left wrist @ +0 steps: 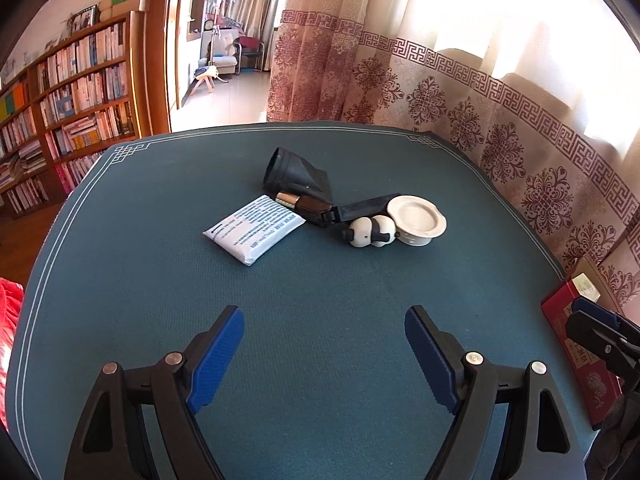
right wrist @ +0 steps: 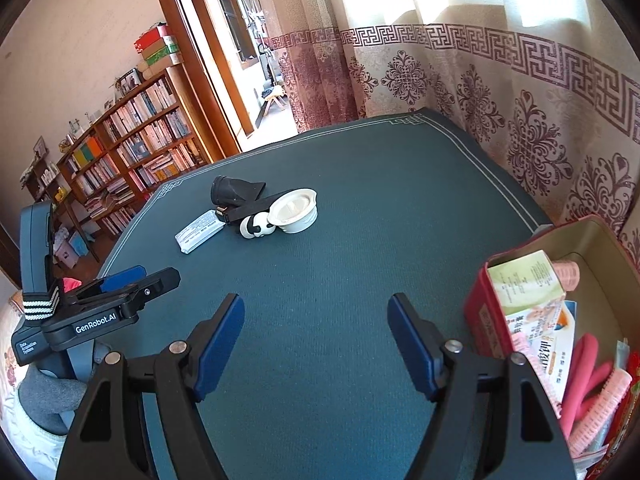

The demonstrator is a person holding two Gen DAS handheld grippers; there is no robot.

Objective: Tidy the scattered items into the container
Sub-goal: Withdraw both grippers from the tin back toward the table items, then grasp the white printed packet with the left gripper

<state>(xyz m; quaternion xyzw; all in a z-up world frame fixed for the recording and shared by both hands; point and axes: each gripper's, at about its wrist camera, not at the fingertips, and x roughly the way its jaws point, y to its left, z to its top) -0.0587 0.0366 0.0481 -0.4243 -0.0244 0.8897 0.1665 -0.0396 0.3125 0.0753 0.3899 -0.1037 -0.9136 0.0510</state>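
On the desk (left wrist: 160,280), which wears a blue-green mat, a small heap of things waits near the far side. There is a white packet (left wrist: 253,229) with small print, a black funnel-shaped piece (left wrist: 294,172), a long dark case (left wrist: 344,210) lying open, a little panda toy (left wrist: 370,231) and a white round dish (left wrist: 417,219). The panda touches the dish, and the packet lies just beside the dark case. The container is a red tin box (right wrist: 486,312) at the right edge of the desk, and it already holds a paper carton (right wrist: 524,280), pink hair rollers (right wrist: 600,404) and other bits. The left hand-held gripper (left wrist: 324,354) is open with nothing between its blue pads, well apart from the heap. The right hand-held gripper (right wrist: 316,344) is also open and holds nothing, and it sits near the red tin box. The packet looks soft, flat and light, so I think it is best pinched by one short edge. The panda looks small, hard and smooth, so it may slip; a grab across its round body should work best. The dish looks like it could chip or break, so a gentle pinch on its wide rim seems safest. The funnel piece looks light and a bit bendy, and its narrow round end seems the easy place to hold.
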